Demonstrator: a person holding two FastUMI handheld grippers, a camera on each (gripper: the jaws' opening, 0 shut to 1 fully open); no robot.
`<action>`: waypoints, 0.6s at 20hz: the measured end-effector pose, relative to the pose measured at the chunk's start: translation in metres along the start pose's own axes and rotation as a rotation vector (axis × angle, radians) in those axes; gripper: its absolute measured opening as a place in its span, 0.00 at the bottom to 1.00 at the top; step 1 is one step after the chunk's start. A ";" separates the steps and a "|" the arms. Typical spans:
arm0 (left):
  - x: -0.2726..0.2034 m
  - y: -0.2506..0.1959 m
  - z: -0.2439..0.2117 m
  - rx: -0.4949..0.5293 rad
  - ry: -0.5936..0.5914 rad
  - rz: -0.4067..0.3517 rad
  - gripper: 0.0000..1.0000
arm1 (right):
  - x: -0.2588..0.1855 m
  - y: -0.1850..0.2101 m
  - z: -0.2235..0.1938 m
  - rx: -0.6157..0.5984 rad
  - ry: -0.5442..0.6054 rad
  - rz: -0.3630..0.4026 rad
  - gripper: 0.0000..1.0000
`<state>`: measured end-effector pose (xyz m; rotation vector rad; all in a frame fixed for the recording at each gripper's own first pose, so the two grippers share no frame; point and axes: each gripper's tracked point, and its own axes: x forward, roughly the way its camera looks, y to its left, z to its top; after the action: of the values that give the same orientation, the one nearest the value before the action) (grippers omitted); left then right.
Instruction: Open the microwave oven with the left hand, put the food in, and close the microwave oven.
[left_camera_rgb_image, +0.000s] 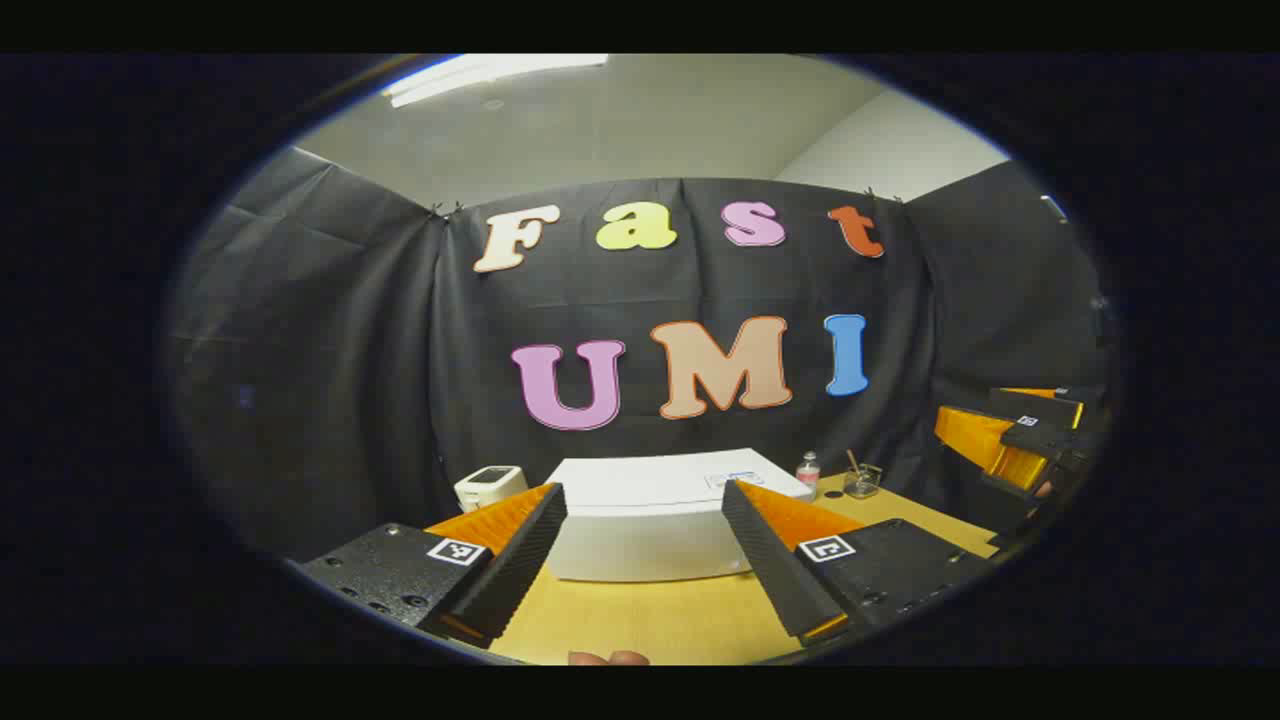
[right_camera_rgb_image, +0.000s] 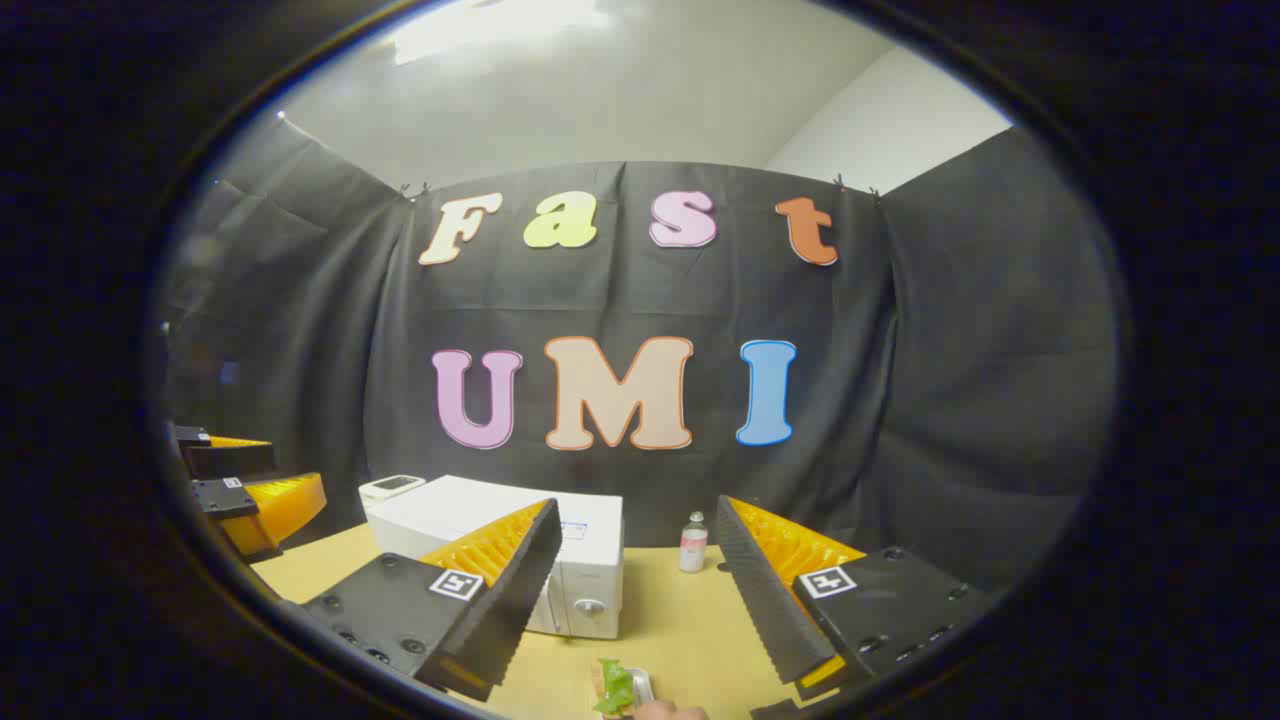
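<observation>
Left gripper (left_camera_rgb_image: 645, 560): I hold it with its fingers spread wide, grasping nothing.
Right gripper (right_camera_rgb_image: 640, 600): mine too, fingers parted, holding nothing.
Microwave oven (left_camera_rgb_image: 655, 520): white, door closed, on the wooden table (left_camera_rgb_image: 680, 620) straight ahead of my left gripper.
Food (right_camera_rgb_image: 618, 688): something leafy green on the table, low between my right fingers.
Small bottle (right_camera_rgb_image: 692, 543): upright, right of the microwave oven.

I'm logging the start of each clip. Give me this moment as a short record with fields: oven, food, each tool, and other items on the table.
microwave oven: white, door shut, on the table
food: green, near table edge, in front of the oven
left tool: open, empty, facing the oven
right tool: open, empty, above the food
other: small bottle; glass; white device
</observation>
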<state>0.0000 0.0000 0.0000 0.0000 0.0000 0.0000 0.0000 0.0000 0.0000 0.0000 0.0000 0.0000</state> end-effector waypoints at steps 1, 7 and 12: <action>0.001 0.000 0.001 -0.002 0.000 0.001 0.98 | 0.001 0.000 0.000 0.004 0.000 0.002 0.96; 0.006 0.000 0.008 0.031 -0.006 0.021 0.98 | 0.010 -0.002 0.005 0.004 0.009 0.011 0.96; 0.010 -0.002 0.006 0.038 0.002 0.028 0.98 | 0.015 -0.001 -0.001 0.006 0.028 0.017 0.96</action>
<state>0.0105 -0.0015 0.0064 0.0378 0.0015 0.0276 0.0148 -0.0007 -0.0008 0.0061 0.0276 0.0170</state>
